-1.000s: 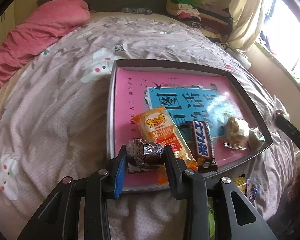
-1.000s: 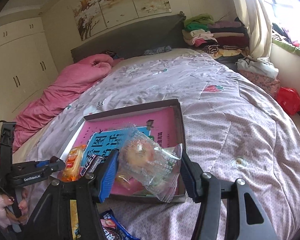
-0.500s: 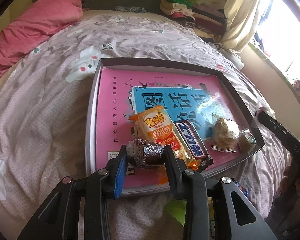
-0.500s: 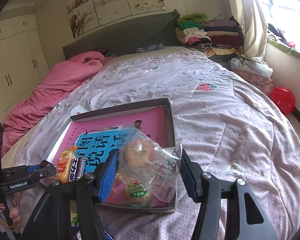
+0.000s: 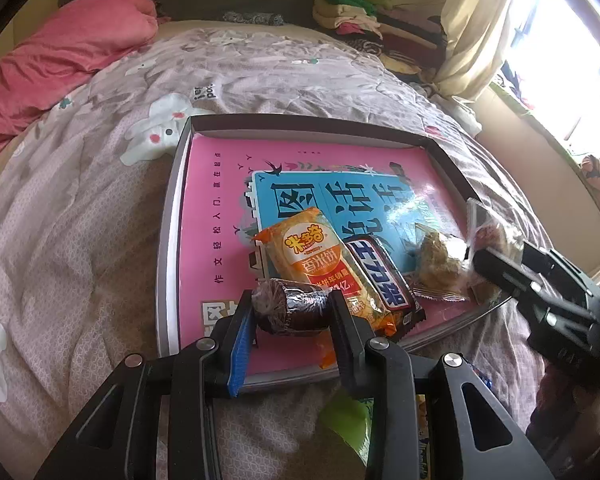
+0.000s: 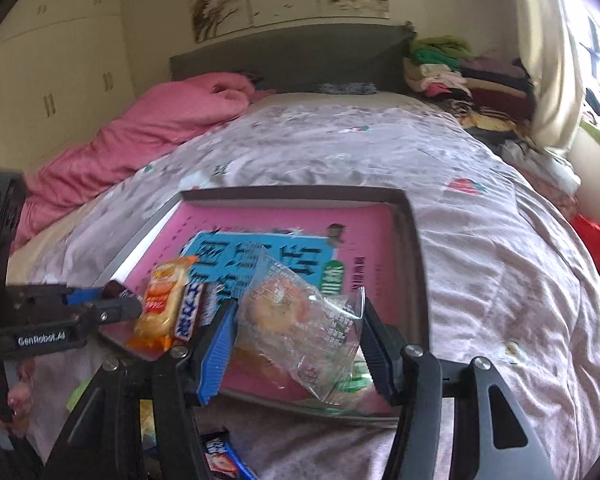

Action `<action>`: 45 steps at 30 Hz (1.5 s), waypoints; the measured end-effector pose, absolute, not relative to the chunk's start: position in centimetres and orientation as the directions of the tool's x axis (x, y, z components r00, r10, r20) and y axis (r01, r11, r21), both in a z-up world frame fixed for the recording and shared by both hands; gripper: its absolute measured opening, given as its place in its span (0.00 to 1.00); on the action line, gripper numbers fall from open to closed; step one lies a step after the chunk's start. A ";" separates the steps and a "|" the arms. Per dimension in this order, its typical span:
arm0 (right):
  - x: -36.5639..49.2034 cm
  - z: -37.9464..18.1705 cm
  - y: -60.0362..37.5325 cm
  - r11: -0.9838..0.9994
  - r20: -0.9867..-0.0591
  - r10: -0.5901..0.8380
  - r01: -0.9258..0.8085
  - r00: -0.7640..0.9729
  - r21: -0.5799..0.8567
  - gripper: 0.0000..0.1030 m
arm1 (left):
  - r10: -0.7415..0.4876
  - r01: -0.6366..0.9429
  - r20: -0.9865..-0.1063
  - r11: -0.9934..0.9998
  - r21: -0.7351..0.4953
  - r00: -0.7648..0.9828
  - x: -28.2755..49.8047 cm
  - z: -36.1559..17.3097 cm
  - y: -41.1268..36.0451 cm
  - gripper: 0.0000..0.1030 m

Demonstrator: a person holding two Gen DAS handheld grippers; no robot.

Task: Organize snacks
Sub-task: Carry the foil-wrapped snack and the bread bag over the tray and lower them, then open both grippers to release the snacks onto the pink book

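We have the left gripper (image 5: 292, 316) pinching a dark foil-wrapped roll (image 5: 294, 306) across its middle, over the near edge of the tray (image 5: 172, 216). We judge it light and a bit squashy, with slick foil, so the mid-body hold looks right. The right gripper (image 6: 296, 336) has its jaws closed on a clear bag with a round pastry (image 6: 296, 320), over the tray's near right part. The bag looks crinkly, slippery and crushable, so we'd grip the film, not the pastry. Already lying in the tray are an orange cracker pack (image 5: 320, 264), a chocolate bar (image 5: 384, 276) touching it, and a wrapped cake (image 5: 440, 268) just beside. More packets lie on the bed below the tray, partly hidden. The tray sits on a soft, rumpled bedspread (image 5: 80, 220), so it may tip or sag. There's a pink quilt (image 5: 60, 52) on the far left, folded clothes (image 6: 460, 72) by the headboard, and a bright window on the right
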State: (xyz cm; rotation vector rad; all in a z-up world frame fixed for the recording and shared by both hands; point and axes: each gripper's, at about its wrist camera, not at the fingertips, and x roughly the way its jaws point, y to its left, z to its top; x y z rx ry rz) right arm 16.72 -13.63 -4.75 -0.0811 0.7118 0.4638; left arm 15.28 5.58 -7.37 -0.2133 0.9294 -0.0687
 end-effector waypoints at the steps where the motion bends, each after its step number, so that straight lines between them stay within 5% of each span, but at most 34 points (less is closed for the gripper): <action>1: 16.6 -4.9 -13.3 0.890 -0.650 0.388 -0.449 0.654 0.080 0.57 | -0.150 -0.033 -0.787 0.977 -0.211 0.598 15.3 -7.4 5.6 0.35; 20: 14.8 -5.8 -9.7 0.799 -0.680 0.445 -0.601 0.583 0.008 0.58 | -0.139 -0.046 -0.795 0.978 -0.205 0.590 15.1 -7.5 6.0 0.36; 45: 15.3 -6.6 -11.7 0.857 -0.710 0.386 -0.513 0.589 0.041 0.60 | -0.150 -0.031 -0.808 0.979 -0.204 0.570 15.1 -7.7 5.8 0.36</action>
